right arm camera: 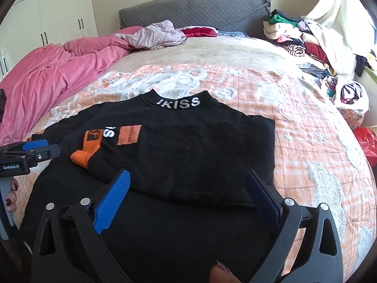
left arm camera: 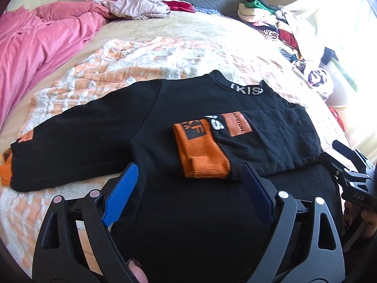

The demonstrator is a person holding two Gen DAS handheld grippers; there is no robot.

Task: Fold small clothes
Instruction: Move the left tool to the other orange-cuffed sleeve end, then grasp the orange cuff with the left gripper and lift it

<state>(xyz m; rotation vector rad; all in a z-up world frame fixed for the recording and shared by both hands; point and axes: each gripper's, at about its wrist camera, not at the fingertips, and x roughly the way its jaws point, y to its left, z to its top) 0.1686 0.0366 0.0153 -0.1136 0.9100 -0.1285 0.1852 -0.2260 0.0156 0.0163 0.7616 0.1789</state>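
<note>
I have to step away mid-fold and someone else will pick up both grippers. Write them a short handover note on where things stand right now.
Left hand-held gripper: open, nothing between the fingers, above the shirt's lower front.
Right hand-held gripper: open, empty, above the folded sleeve's lower edge.
Black shirt: lies flat on the bed, collar away from you.
Done: the right sleeve is folded across the chest, its orange cuff near the middle.
Left: the left sleeve is spread out to the side; fold it in, then fold the body and add it to the stack near the headboard.
</note>
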